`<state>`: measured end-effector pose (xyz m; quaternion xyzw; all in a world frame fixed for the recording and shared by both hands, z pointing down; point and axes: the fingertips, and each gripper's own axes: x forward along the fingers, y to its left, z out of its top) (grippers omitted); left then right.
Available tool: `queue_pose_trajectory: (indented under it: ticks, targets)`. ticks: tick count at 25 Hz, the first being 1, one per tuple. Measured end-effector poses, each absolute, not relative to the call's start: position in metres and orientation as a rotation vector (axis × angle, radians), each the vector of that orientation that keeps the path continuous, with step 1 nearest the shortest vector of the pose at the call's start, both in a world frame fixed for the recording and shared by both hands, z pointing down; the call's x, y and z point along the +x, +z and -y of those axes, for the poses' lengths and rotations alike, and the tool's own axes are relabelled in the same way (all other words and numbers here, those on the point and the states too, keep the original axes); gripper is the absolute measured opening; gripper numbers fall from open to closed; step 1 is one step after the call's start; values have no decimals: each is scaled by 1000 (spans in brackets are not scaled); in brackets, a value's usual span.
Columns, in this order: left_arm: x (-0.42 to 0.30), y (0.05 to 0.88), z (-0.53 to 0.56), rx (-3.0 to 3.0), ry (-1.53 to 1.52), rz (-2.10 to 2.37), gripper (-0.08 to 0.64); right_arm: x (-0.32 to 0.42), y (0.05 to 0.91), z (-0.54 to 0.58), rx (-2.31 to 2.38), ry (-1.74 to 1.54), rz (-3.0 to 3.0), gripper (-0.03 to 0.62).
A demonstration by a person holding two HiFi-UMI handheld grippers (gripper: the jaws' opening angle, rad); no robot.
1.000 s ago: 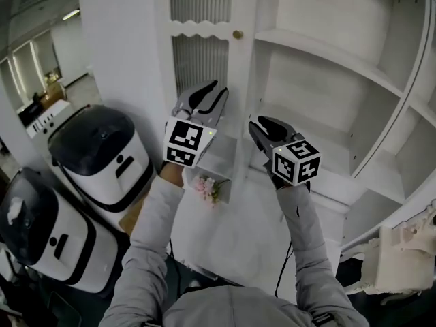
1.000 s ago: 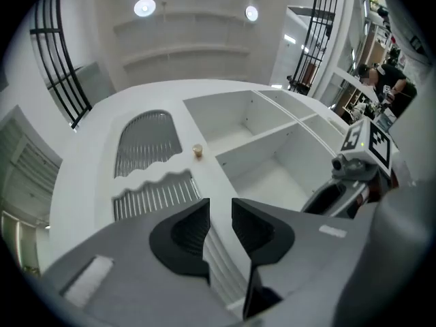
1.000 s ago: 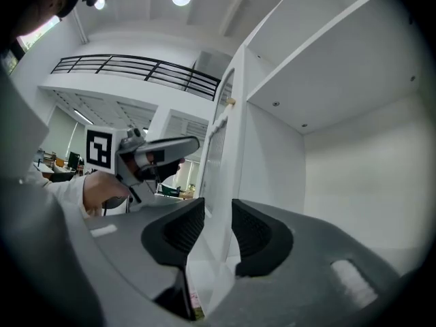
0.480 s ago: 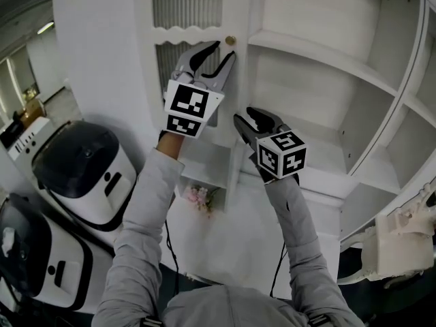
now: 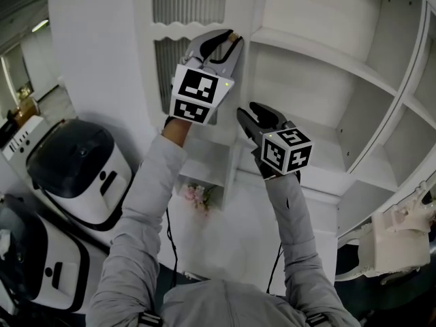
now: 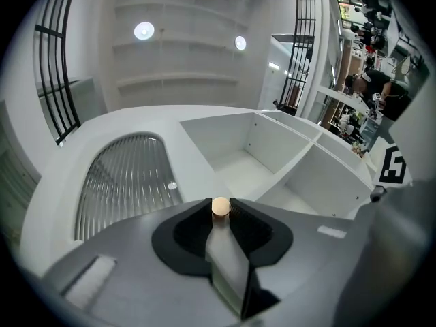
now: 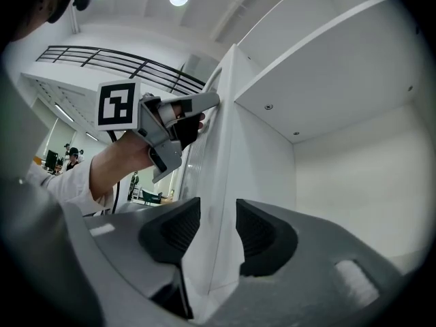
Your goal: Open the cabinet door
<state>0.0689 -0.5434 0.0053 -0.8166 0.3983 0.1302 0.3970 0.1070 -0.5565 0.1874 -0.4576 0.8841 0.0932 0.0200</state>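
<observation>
Cabinet door (image 5: 163, 73) beside open shelves (image 5: 320, 67)

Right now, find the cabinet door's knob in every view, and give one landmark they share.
Head view: knob top centre, between the left gripper's closing jaws.
Left gripper view: knob lower centre, right between the closing jaws.
Right gripper view: not visible; the left gripper covers that spot.
Shared landmark: the white cabinet door.

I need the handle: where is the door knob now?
In the left gripper view, the knob sits centre, between the closing jaws of the left gripper, beside the ribbed panel.
</observation>
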Motion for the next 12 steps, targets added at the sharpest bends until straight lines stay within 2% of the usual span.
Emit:
queue_pose_trajectory:
  ticks: [12]
  targets:
    - [61,6,533,-2148,428,-978,89,92,190,556,-1365,276,-2797,153]
